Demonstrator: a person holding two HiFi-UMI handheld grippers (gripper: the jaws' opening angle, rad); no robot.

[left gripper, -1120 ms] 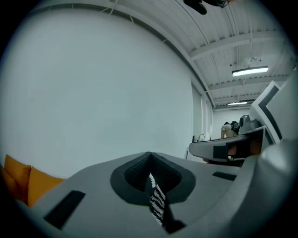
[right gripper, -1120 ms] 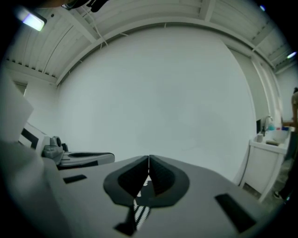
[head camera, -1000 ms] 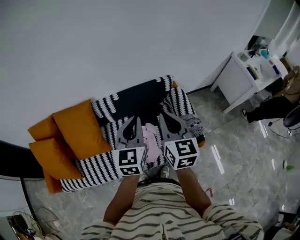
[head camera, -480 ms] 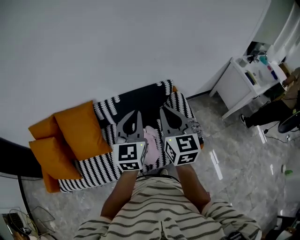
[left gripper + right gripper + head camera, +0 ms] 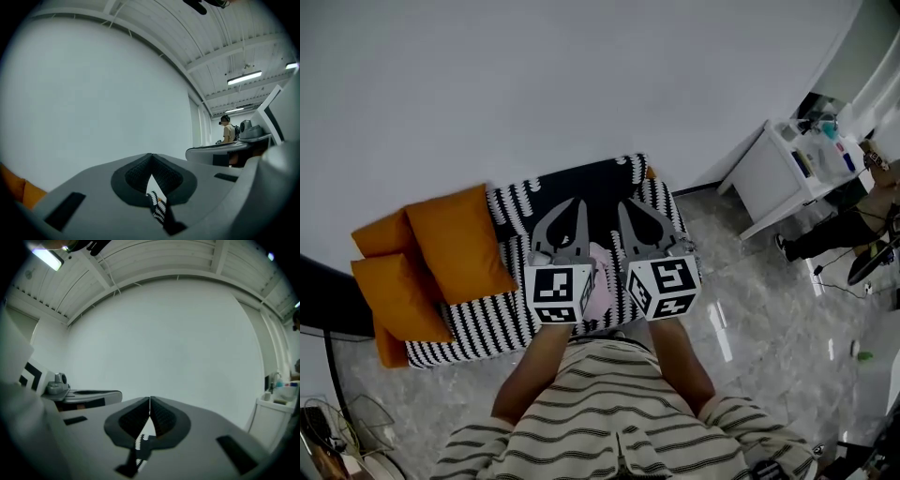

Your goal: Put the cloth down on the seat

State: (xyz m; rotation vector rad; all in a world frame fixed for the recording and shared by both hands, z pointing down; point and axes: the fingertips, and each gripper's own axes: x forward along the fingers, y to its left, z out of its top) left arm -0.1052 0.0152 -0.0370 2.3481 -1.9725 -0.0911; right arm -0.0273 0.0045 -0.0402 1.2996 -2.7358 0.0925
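- A plain white wall [image 5: 534, 84] stands behind the sofa [image 5: 581, 192], with shiny grey floor [image 5: 769, 319] beside it.
- The sofa is black-and-white striped.
- Puffy orange cushions [image 5: 459, 244] sit on its left end.
- The left gripper [image 5: 578, 202] and right gripper [image 5: 623, 202] are pinched closed and empty.
- A soft pink cloth [image 5: 600, 291] lies crumpled on the seat.

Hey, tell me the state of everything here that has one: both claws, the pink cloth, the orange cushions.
Left claw: shut, empty.
Right claw: shut, empty.
Pink cloth: free of both claws, lying bunched on the seat.
Orange cushions: piled at one end of the seat.
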